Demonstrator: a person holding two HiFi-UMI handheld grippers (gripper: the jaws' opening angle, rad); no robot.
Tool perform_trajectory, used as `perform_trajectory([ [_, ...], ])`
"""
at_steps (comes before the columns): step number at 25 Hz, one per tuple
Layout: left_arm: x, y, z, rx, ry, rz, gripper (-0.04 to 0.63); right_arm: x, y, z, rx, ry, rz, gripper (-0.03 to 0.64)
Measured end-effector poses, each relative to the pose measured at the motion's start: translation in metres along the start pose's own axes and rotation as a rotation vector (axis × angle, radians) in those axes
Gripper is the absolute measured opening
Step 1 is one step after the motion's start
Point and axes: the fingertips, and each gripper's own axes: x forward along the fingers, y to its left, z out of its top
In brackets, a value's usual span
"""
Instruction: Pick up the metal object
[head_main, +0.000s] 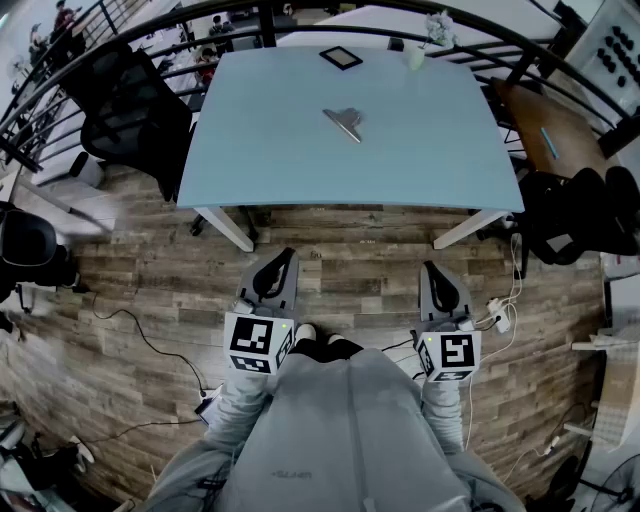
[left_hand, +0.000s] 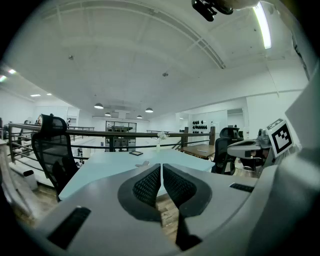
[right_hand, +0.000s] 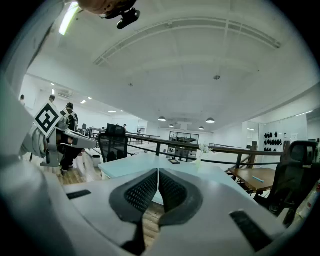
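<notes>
The metal object (head_main: 343, 122), a flat silver piece with a wide end, lies near the middle of the light blue table (head_main: 260, 150). In the left gripper view the metal object (left_hand: 144, 163) shows small and far off, just above the jaws. My left gripper (head_main: 283, 257) and right gripper (head_main: 433, 268) hang low by my body over the wooden floor, well short of the table's near edge. Both are shut, pads together, with nothing between them, as the left gripper (left_hand: 161, 166) and right gripper (right_hand: 158, 171) views show.
A small black-framed flat item (head_main: 341, 57) and a little vase with flowers (head_main: 415, 55) stand at the table's far edge. A black office chair (head_main: 130, 100) is at the table's left. A wooden desk (head_main: 545, 125) and dark chairs (head_main: 580, 210) are to the right. Cables (head_main: 150, 340) run over the floor.
</notes>
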Motion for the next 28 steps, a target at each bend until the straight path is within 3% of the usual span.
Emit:
perform_trajectory([
  [14, -0.010, -0.018, -0.006, 0.005, 0.013, 0.064, 0.035, -0.016, -0.014, -0.014, 0.059, -0.026, 0.058, 0.025],
  [21, 0.021, -0.003, -0.009, 0.001, 0.020, 0.052, 0.035, 0.021, -0.016, -0.017, 0.069, -0.016, 0.072, 0.025],
  [28, 0.089, 0.039, 0.015, 0.000, 0.013, 0.028, 0.035, 0.094, -0.036, 0.001, 0.082, -0.011, 0.059, 0.025],
])
